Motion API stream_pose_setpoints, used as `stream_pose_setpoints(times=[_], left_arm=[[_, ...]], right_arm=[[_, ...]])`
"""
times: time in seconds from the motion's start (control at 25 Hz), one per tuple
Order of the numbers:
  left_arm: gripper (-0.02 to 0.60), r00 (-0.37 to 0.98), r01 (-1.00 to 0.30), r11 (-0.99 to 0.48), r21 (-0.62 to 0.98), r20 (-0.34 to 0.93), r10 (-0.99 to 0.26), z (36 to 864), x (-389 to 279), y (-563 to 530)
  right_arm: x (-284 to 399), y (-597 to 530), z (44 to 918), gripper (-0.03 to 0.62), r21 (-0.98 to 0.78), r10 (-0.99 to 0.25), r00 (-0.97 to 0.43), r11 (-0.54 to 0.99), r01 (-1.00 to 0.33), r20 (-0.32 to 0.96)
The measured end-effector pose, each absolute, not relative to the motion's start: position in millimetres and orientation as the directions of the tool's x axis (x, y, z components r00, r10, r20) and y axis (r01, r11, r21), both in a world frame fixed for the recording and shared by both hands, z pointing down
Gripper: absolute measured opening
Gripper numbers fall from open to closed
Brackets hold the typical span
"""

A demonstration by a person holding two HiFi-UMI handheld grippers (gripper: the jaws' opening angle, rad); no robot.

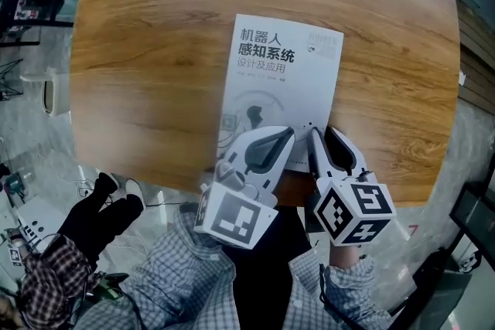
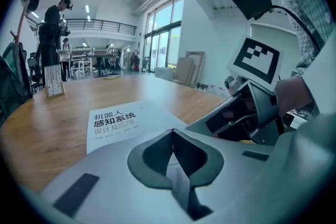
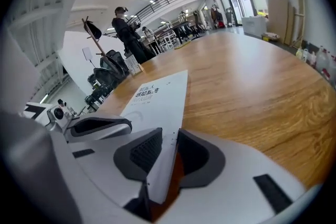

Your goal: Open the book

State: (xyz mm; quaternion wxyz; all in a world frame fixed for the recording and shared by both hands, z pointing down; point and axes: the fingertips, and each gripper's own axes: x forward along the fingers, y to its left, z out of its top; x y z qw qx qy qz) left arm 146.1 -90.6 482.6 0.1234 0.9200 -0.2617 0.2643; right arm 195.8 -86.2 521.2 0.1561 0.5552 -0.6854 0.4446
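A closed white book with dark Chinese title print lies on the round wooden table, its near edge toward me. My left gripper rests over the book's near edge. In the left gripper view its jaws are shut, with a thin white sheet edge of the book cover pinched between them. My right gripper sits right beside it at the book's near right corner. Seen from the right gripper, the cover's corner stands between the jaws, a gap showing beside it.
The table's near edge runs just under both grippers. A small card stand sits on the far side of the table. A person stands beyond it. Someone's legs and shoes show at the lower left.
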Motion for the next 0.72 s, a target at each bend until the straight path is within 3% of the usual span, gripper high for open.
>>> stream_pose_setpoints(times=[0.32,0.56,0.72], left_arm=[[0.000,0.730,-0.538,-0.838,0.092,0.548,-0.408,483.1,145.7,-89.2],[0.000,0.703,-0.540,-0.836,0.093,0.597,-0.388,486.9,147.0,-90.1],[0.000,0.720,-0.566,-0.803,0.184,0.584,-0.374,483.0,147.9,-93.0]], right_arm=[[202.3,-85.9,515.0,0.049,-0.615,-0.635,-0.437,-0.078,-0.785,0.638],[196.4,-89.6,481.0,0.037,-0.719,-0.696,-0.521,0.009,-0.695,0.494],[188.4,-91.2,463.7,0.037,-0.744,-0.704,-0.565,0.077,-0.664,0.431]])
